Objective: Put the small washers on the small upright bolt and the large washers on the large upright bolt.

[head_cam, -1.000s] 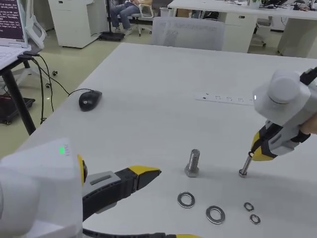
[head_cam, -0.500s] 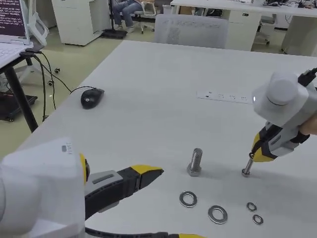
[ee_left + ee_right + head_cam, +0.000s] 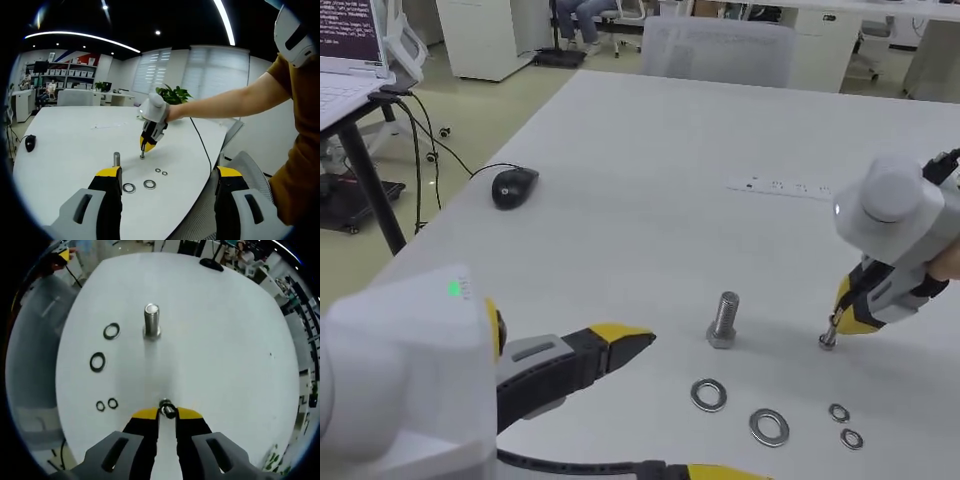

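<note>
The large bolt stands head down on the white table. To its right the small bolt stands upright, its top between the tips of my right gripper, which is shut on it. In the right gripper view the small bolt sits between the yellow tips of that gripper. Two large washers and two small washers lie flat in front of the bolts. My left gripper hovers open at the near left, holding nothing.
A black mouse with its cable lies at the table's left side. A white power strip lies behind the bolts. A grey chair stands at the far edge, and a laptop sits on a stand to the left.
The small bolt leaned in the right gripper a second ago and now stands upright on the table. The left gripper has stayed put; the head camera has shifted a little.
</note>
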Tool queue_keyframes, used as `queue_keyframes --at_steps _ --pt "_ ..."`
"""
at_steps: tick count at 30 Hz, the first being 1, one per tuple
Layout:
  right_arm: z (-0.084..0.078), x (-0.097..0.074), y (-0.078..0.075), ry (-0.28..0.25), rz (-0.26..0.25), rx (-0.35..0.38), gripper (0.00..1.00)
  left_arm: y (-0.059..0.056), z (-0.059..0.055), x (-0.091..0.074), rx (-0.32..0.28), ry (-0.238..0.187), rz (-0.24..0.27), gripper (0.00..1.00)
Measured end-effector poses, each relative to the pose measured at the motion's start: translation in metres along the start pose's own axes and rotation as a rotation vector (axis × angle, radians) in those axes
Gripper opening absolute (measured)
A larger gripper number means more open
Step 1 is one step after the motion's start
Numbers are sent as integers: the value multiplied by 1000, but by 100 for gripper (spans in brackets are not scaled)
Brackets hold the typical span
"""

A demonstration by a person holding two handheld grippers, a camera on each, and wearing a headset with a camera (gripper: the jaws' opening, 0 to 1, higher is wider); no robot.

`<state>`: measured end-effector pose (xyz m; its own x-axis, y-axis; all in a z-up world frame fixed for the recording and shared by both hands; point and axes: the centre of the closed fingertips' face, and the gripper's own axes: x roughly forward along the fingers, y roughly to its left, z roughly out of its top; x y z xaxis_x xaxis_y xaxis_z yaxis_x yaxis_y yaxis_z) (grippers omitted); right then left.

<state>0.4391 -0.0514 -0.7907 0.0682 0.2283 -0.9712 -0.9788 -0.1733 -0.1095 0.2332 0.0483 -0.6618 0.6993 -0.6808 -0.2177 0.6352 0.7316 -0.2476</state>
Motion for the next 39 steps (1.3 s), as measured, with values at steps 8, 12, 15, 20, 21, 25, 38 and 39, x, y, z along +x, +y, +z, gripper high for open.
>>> queue_keyframes --at_steps 8,12,15,20,21,25,38,39 --pt "-3 13 2 -1 16 16 13 3 0 -2 -3 1 7 75" --pt "-5 17 4 1 21 20 13 4 -1 -2 -4 3 7 75" --pt "-5 19 4 -5 23 28 13 4 -2 -2 -5 4 7 75" --pt "-4 19 5 -18 21 34 18 4 -3 -3 -5 10 7 75" --pt "-5 18 6 -18 26 40 19 4 -3 -3 -5 11 6 75" --pt "-7 16 6 -15 19 40 19 3 -2 -3 -3 8 6 75" --pt "-12 3 13 -20 3 59 20 0 2 -5 15 9 4 75" --pt "-13 2 14 -21 2 60 20 0 2 -6 17 8 5 75"
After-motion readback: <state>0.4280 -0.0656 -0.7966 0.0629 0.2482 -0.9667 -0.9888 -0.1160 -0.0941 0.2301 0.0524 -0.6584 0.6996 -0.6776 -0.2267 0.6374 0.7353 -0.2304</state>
